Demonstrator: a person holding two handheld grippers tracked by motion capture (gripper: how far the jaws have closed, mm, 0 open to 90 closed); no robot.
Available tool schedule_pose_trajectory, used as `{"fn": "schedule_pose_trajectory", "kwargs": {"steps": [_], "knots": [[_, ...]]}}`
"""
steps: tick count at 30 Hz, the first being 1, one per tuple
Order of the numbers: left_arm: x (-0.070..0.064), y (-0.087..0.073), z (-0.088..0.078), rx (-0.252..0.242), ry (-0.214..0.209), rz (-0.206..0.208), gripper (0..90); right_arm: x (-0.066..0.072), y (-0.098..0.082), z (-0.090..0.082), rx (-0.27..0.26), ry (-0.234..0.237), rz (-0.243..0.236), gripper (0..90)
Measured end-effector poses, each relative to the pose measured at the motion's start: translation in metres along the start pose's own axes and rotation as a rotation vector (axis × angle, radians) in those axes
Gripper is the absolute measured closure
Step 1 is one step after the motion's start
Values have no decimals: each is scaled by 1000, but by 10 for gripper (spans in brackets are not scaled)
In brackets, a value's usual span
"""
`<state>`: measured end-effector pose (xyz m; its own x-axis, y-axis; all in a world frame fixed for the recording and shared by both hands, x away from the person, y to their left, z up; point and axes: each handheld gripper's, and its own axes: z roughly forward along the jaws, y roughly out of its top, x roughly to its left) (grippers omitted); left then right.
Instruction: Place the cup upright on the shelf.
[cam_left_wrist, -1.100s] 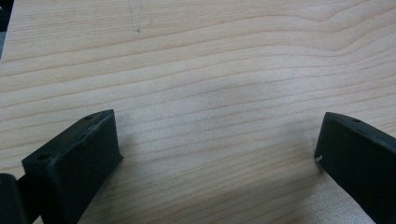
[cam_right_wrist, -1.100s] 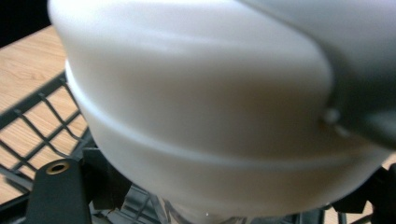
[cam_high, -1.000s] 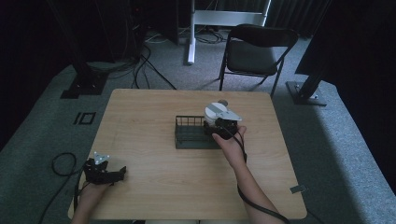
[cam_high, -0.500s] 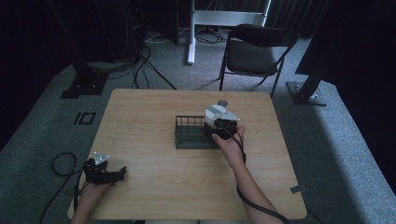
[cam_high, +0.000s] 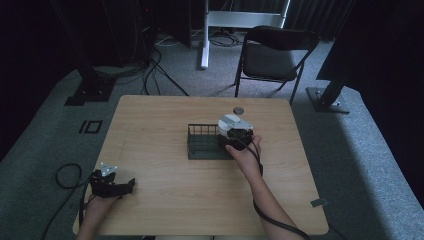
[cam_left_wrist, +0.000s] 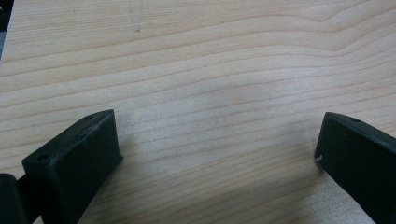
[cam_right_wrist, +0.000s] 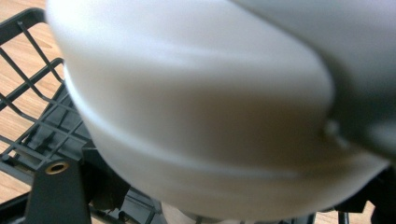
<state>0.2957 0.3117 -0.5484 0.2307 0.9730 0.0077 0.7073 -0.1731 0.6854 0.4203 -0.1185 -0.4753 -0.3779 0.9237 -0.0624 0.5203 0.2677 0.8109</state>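
from the high view i see my left gripper (cam_high: 112, 183) down at about 8 o'clock on the table (cam_high: 150, 130), near the front-left corner, well apart from everything else. its own view fills in what the high view can't: the jaws stand wide open, with bare wood grain between them and nothing held.

moving right, a black wire rack (cam_high: 202, 142) sits near the table's middle. my right gripper (cam_high: 234, 131) is at the rack's 3 o'clock end, hand (cam_high: 243, 155) behind it. the right gripper view adds a white rounded object (cam_right_wrist: 201, 107), blurred and very close, over the rack's wires (cam_right_wrist: 32, 121). i cannot tell whether those jaws grip it. a small round grey thing (cam_high: 238, 110) lies at the gripper's 12 o'clock; i can't tell what it is.
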Motion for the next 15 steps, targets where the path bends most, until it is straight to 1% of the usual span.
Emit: {"fn": "schedule_pose_trajectory", "kwargs": {"steps": [3, 5, 8, 10, 11, 13, 15], "knots": [[0, 0, 0, 0, 0, 0, 2, -2, -1, -1, 4, 16, 3, 181], [0, 0, 0, 0, 0, 0, 1, -3, -2, -2, 2, 35, 21, 181], [0, 0, 0, 0, 1, -1, 1, -4, -5, -5, -19, 39, 33, 180], [0, 0, 0, 0, 2, -2, 1, -3, -6, -7, -33, 39, 31, 175], [0, 0, 0, 0, 2, -2, 2, -3, -7, -8, -40, 39, 32, 158], [0, 0, 0, 0, 2, -2, 1, -3, -8, -9, -59, 50, 26, 135], [0, 0, 0, 0, 2, -2, 1, -4, -10, -10, -69, 58, 39, 133]]}}
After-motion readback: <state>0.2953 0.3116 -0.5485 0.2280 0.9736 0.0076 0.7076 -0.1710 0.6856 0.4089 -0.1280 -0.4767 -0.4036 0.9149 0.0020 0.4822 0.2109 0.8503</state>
